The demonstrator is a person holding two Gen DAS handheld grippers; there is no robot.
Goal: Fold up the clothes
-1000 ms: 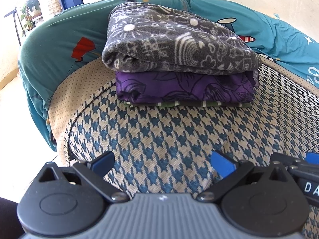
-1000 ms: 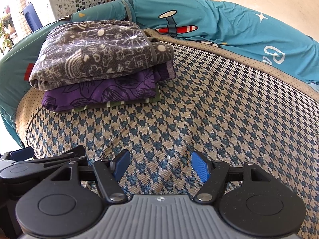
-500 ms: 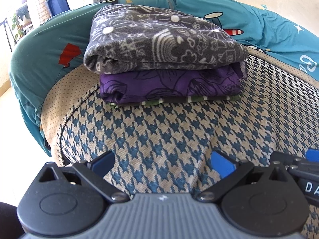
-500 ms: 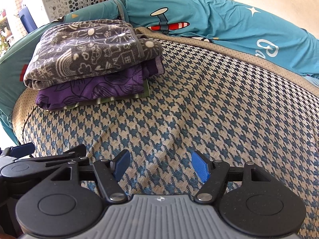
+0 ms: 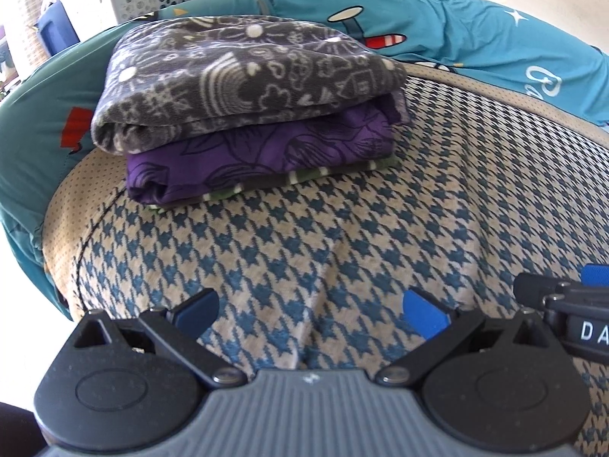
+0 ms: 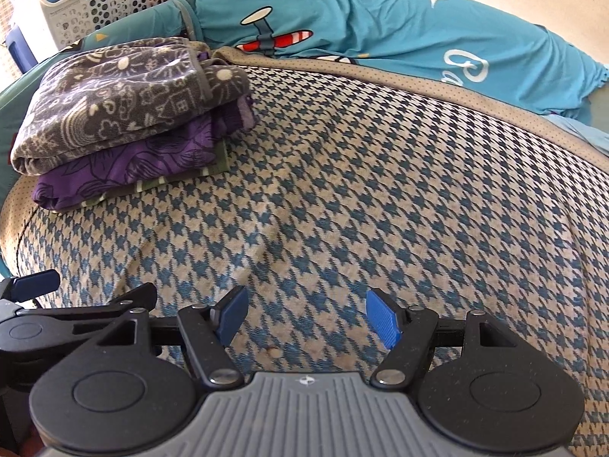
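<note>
Two grippers hover low over a houndstooth blanket point(image 6: 380, 175), each with its blue-tipped jaws spread apart and nothing between them: the left gripper point(image 5: 310, 310) and the right gripper point(image 6: 306, 318). Part of the right gripper pokes into the left wrist view at the right edge, cut off by the frame. Three folded garments sit in one stack on the blanket's far left corner, well apart from both grippers: a grey patterned fleece point(image 5: 243, 80) on top, a purple floral piece point(image 5: 266, 156) under it, and a green striped piece point(image 5: 304, 179) at the bottom, only its edge showing. One teal cartoon-print sheet point(image 6: 380, 26) lies behind. One white perforated laundry basket point(image 6: 95, 3) stands farther back, partly cropped, its contents unclear.
</note>
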